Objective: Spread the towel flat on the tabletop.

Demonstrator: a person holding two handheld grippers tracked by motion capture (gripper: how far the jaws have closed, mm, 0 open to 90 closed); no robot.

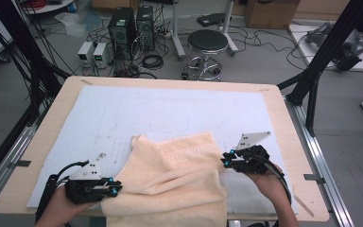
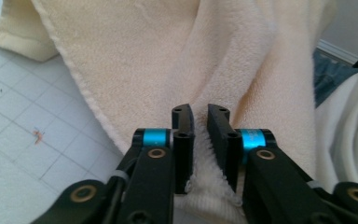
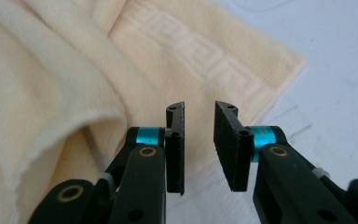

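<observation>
Lying rumpled: cream towel [image 1: 170, 175] | folded, key-pattern border | on white mat [image 1: 170, 111]

- The towel [image 1: 175, 177] is pale cream-yellow, with a woven Greek-key band [image 3: 200, 51] in the same colour near 1 edge.
- The mat [image 1: 170, 109] is pale blue-white, printed with a faint grid of thin grey lines [image 2: 37, 140].
- The table [image 1: 283, 123] is light wood.
- Both grippers, left [image 1: 116, 185] and right [image 1: 225, 158], are black, with bright blue rings and brass-coloured pins; each carries a light grey plate.
- The stool [image 1: 207, 41] has a black seat and chrome legs.
</observation>
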